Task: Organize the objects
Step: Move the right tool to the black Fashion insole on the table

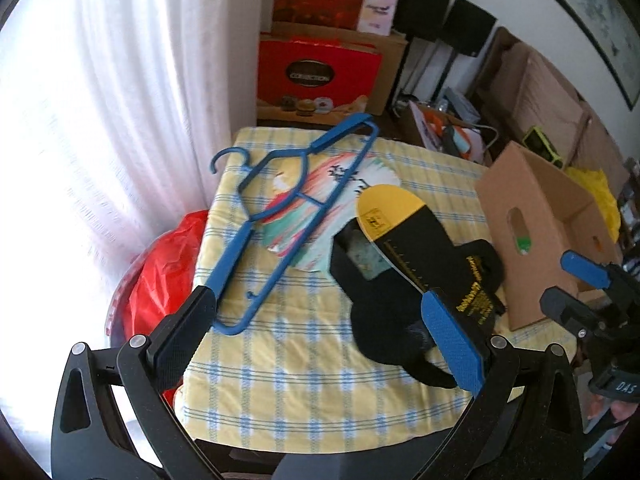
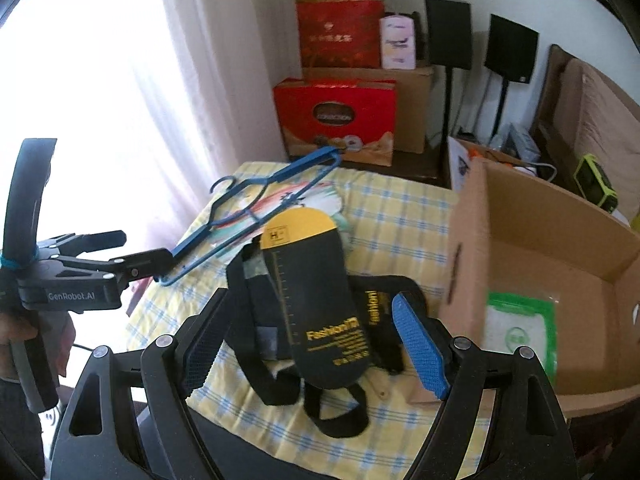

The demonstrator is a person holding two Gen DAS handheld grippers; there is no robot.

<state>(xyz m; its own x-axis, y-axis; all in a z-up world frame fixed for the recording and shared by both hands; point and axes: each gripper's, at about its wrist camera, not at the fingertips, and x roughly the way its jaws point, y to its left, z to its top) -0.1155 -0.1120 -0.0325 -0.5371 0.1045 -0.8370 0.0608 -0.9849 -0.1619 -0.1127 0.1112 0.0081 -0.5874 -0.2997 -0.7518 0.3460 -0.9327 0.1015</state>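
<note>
Left wrist view: left gripper point(image 1: 326, 340) up close, spread wide, pinching nothing. Just past it, blue hanger point(image 1: 280, 216) on the checked cloth point(image 1: 320, 392), near one finger tip; cannot tell if touching. Black socks on a yellow card point(image 1: 416, 256) lying by the other finger. Cardboard box point(image 1: 536, 236) off to the side, open.

Right wrist view: right gripper point(image 2: 316, 344) nearest, also spread wide, holding nothing, hanging over the socks. Box right beside them, with a green and white packet point(image 2: 520, 332) inside.

Could go wrong: both grippers so close together, so could bump. Could also grab only a loose sock end, and then the card could slip and fall.
</note>
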